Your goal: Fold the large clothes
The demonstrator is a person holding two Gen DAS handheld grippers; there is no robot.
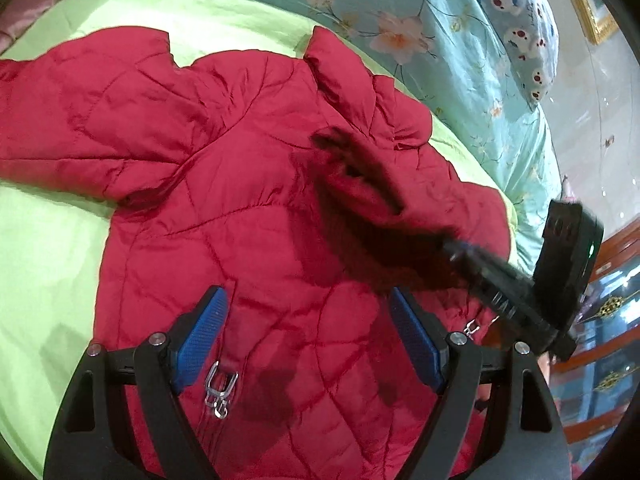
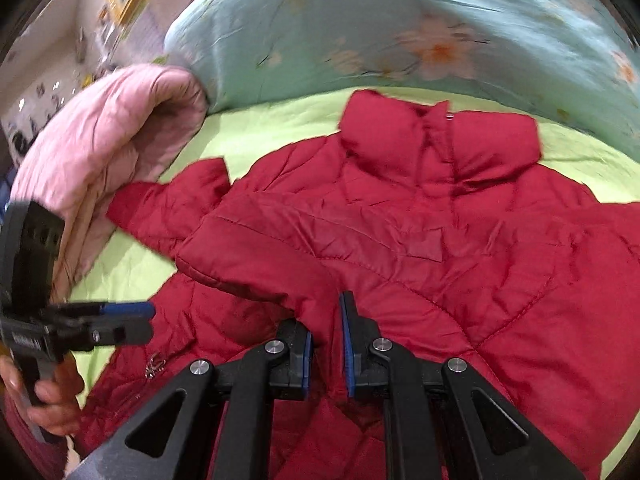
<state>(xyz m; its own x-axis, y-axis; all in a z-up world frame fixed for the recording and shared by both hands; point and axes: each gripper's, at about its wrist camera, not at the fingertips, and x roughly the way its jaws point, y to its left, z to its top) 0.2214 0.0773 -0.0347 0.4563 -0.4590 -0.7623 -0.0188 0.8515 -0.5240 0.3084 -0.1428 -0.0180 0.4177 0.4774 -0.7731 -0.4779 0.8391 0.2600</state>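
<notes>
A red quilted jacket [image 1: 224, 184] lies spread on a lime-green sheet [image 1: 48, 248], collar toward the far side. My left gripper [image 1: 304, 344] is open and hovers over the lower body of the jacket, near a metal clasp [image 1: 218, 388]. My right gripper [image 2: 326, 344] is shut on a fold of the jacket [image 2: 400, 240] where one sleeve [image 2: 256, 256] lies folded across the body. In the left wrist view the right gripper [image 1: 360, 184] is a motion-blurred dark shape over the jacket. The left gripper [image 2: 132, 316] shows at the left in the right wrist view.
A teal floral quilt [image 1: 400, 12] is piled behind the jacket. A pink padded garment [image 2: 100, 152] lies bunched at the left of the bed. A pillow with a cartoon print [image 1: 524, 28] lies far right. Wooden furniture [image 1: 608, 320] stands beside the bed.
</notes>
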